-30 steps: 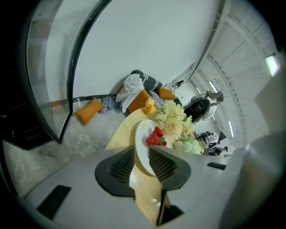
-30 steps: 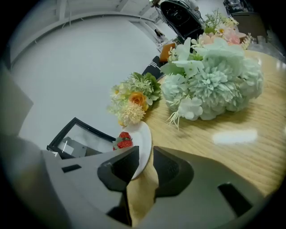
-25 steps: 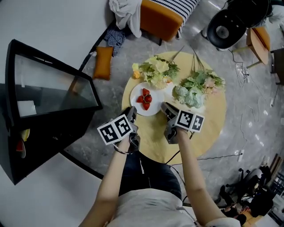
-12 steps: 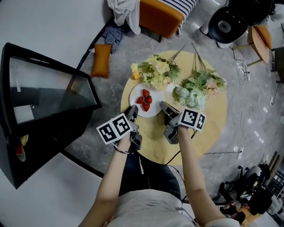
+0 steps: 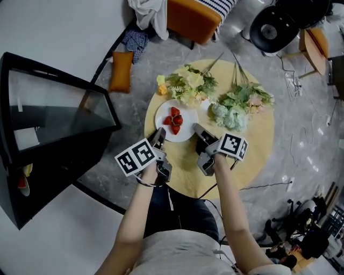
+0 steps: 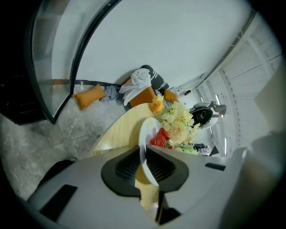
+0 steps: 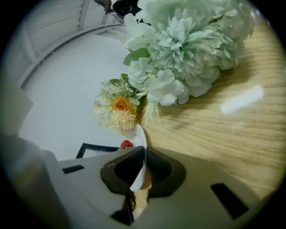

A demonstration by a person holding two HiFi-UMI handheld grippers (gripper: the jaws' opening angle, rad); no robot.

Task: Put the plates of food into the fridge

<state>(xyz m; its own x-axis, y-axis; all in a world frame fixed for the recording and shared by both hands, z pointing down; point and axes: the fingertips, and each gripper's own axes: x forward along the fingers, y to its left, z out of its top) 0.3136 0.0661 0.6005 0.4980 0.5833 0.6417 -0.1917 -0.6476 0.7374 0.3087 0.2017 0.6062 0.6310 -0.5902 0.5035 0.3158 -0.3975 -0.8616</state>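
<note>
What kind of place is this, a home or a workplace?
Probably a room at home, perhaps staged for recording: a round table with flowers and a plate of strawberries, an orange chair draped with clothes, and a glass-door fridge. Cables on the floor hint at a studio.

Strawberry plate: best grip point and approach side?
Pinch the thin rim of the plate at its near edge, one tool per side, from the person's side: strawberries fill the middle, flowers crowd the far rim. Left tool and right tool clamp there.

Both forearms reach forward, left gripper (image 5: 157, 135) and right gripper (image 5: 198, 131) fingers clamped on the plate (image 5: 184, 132).
</note>
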